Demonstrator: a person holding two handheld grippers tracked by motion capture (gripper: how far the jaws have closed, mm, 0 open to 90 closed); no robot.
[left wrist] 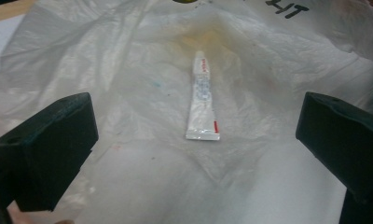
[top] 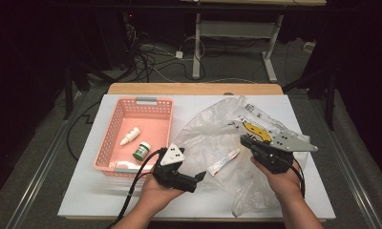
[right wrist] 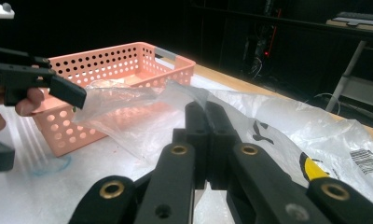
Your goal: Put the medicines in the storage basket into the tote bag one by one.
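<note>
A small white tube (left wrist: 203,100) with red print lies on the clear plastic bag (top: 213,129), near the table's middle (top: 223,161). My left gripper (top: 197,181) is open just short of the tube, its jaws spread wide on either side of it in the left gripper view (left wrist: 196,140). Farther right, my right gripper (top: 244,140) is shut on the bag's edge and holds that edge lifted off the table (right wrist: 205,116). The bag (right wrist: 287,126) carries yellow and black print.
A pink perforated basket (top: 111,130) stands at the left of the white table top (top: 84,191), holding a white dropper bottle (top: 130,136) and a green-capped jar (top: 142,150). In the right gripper view the basket (right wrist: 128,60) sits behind the raised plastic.
</note>
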